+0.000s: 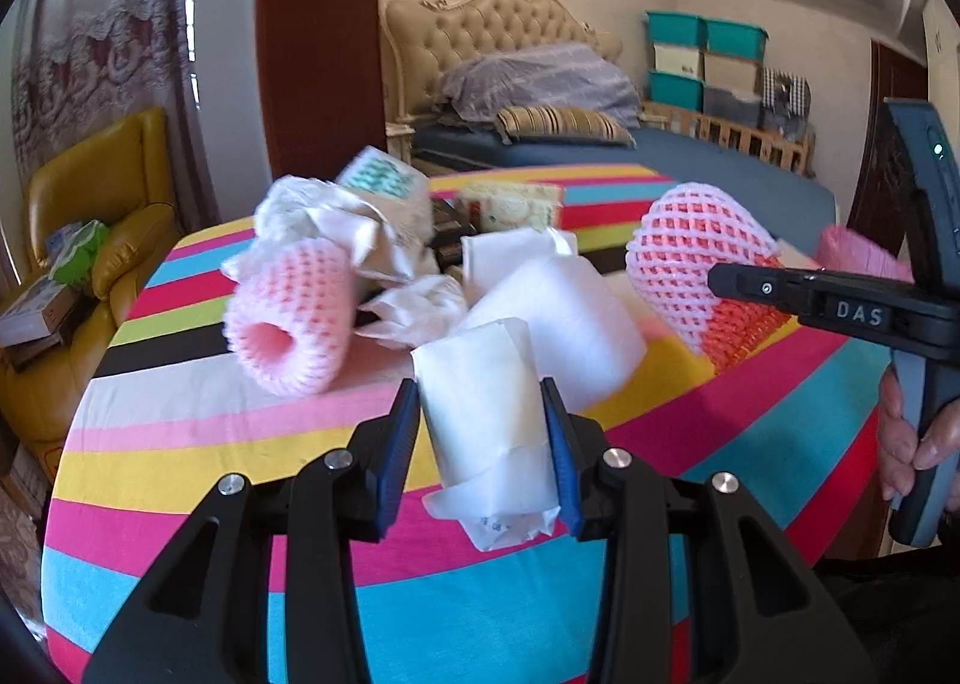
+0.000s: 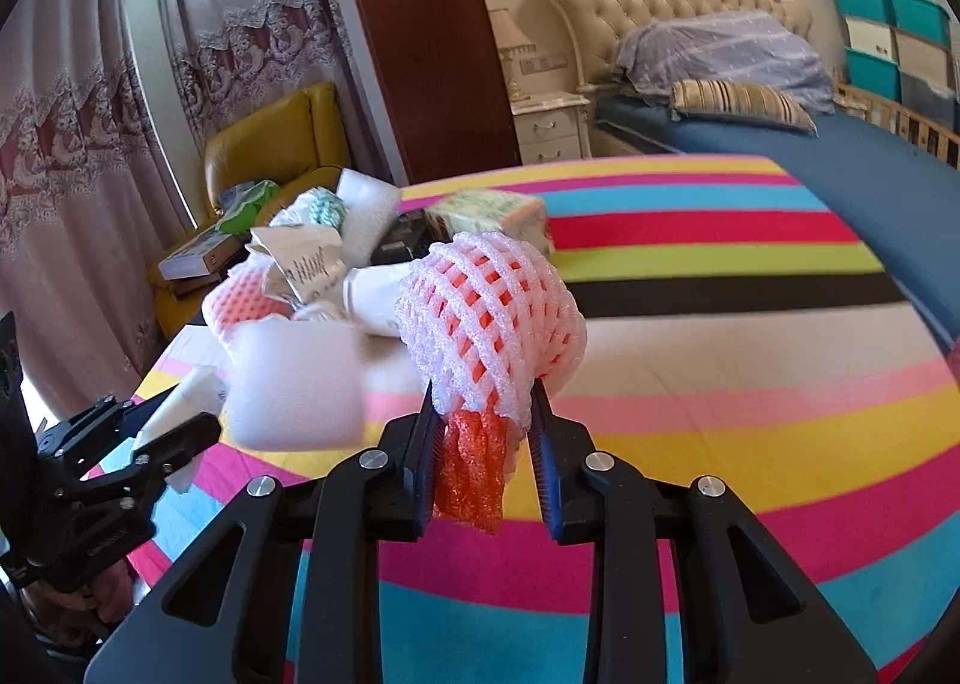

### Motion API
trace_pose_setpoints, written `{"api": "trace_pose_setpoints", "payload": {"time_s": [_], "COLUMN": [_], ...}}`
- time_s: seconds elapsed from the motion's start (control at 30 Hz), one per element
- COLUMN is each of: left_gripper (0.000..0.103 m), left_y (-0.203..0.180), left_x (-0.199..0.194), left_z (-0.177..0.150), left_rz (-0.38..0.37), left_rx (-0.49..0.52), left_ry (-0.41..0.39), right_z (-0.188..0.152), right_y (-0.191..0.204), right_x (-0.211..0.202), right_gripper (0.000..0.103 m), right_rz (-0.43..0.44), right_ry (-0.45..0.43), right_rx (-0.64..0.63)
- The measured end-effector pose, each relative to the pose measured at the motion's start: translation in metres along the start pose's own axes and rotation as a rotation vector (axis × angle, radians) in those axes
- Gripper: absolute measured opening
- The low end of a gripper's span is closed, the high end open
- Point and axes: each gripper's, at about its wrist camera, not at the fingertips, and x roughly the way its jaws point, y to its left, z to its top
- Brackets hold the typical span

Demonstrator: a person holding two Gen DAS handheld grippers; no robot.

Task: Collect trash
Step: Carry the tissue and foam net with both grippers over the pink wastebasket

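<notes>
My left gripper [image 1: 483, 393] is shut on a white paper packet [image 1: 486, 420], held above the striped tablecloth [image 1: 180, 444]. My right gripper [image 2: 483, 402] is shut on a pink and orange foam fruit net [image 2: 489, 318]; the same net [image 1: 702, 264] shows in the left wrist view at the right, with the right gripper's black finger across it. A pile of trash lies further back: a pink foam net sleeve [image 1: 294, 318], a white foam block [image 1: 558, 312], crumpled paper [image 1: 336, 222] and tissue [image 1: 420, 306]. The left gripper [image 2: 174, 420] appears at the lower left of the right wrist view.
A small printed box [image 1: 510, 207] and a dark item [image 1: 447, 228] sit behind the pile. A yellow armchair [image 1: 102, 186] with boxes stands left of the table, a bed [image 2: 780, 144] behind it. A person's hand [image 1: 912, 438] holds the right gripper's handle.
</notes>
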Motion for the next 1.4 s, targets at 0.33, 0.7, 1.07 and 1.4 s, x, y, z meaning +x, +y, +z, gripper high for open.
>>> {"api": "trace_pose_setpoints", "payload": {"time_s": [0.33,0.7,1.07,1.4], "left_gripper": [0.039,0.039,0.039,0.039], "left_y": [-0.016,-0.068,-0.136,-0.208], "left_x": [-0.011,-0.018,0.004,0.039], "left_z": [0.02,0.047,0.066,0.09], "left_rz": [0.02,-0.06,-0.171,-0.352], "left_rx": [0.036,0.131,0.203,0.179], "left_ry": [-0.053,-0.124,-0.151,-0.15], "right_z": [-0.003,-0.011,-0.024,-0.034], "right_y": [-0.021,-0.051,-0.089,-0.138], "right_x": [-0.03,-0.074,-0.108,-0.155], "right_gripper": [0.028,0.028,0.028,0.028], "right_rz": [0.01,-0.051,-0.171,-0.353], "right_ry": [-0.069,-0.147,-0.208,-0.282], "right_rx": [0.042,0.06,0.08,0.094]}}
